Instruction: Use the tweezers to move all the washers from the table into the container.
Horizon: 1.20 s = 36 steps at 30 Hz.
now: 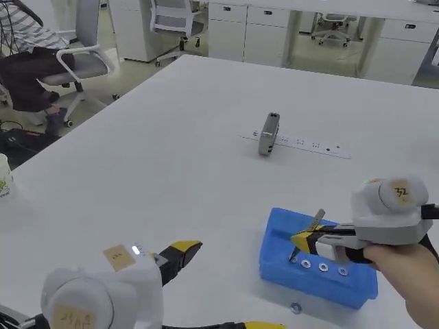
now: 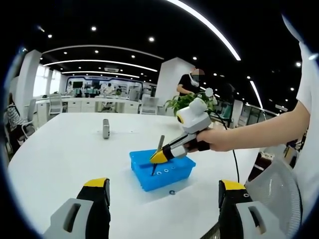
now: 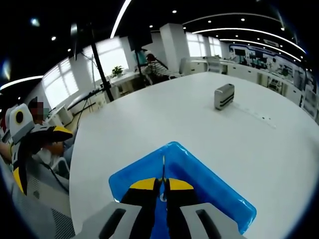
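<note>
Surface: smooth white table (image 1: 171, 157), open office.
Washers (image 1: 322, 267): small flat metal rings, probably light and slippery; three in the blue plastic container (image 1: 329, 289).
Loose washer (image 1: 295, 308): on the table, just beside the container; pinch across its rim.
Right gripper (image 1: 305, 241): pressed on thin steel tweezers (image 1: 317, 221), tips inside the container; whether they pinch anything, I cannot tell.
Left gripper (image 1: 233, 284): spread, empty.

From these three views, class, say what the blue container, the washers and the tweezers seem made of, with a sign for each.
The container looks plastic: even saturated blue, dull sheen. The washers are probably metal: pale rings with glints. The tweezers, clamped in the right gripper, seem metal: thin grey blades, though too small to be sure.
</note>
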{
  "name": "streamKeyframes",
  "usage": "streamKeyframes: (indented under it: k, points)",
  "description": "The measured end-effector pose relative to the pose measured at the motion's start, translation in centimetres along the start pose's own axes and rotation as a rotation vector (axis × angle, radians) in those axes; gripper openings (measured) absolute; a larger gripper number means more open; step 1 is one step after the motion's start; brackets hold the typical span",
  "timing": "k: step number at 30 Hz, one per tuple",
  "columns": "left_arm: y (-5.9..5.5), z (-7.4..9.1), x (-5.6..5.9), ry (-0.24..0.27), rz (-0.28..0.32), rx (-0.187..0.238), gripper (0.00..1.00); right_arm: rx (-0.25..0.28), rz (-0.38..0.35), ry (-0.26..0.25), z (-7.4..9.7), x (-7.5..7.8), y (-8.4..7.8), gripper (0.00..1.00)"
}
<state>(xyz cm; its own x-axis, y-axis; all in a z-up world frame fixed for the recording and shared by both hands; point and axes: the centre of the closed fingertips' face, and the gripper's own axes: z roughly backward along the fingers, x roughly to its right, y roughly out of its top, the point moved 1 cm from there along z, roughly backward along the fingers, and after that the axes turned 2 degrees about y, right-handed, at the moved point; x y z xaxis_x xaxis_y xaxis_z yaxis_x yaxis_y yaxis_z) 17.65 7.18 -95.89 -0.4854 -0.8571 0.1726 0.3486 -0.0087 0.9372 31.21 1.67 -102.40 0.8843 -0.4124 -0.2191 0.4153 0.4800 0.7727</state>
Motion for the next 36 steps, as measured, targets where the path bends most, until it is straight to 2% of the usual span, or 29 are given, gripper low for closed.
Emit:
streamKeyframes:
  k: [22, 36]
  points:
    - [0.0, -0.1, 0.0, 0.002, -0.002, -0.001, 0.92, 0.017, -0.022, 0.007, 0.1, 0.1, 0.1, 0.04]
    - [0.0, -0.1, 0.0, -0.002, -0.005, -0.003, 0.92, 0.079, -0.028, 0.005, 1.4, -0.5, 1.4, 0.04]
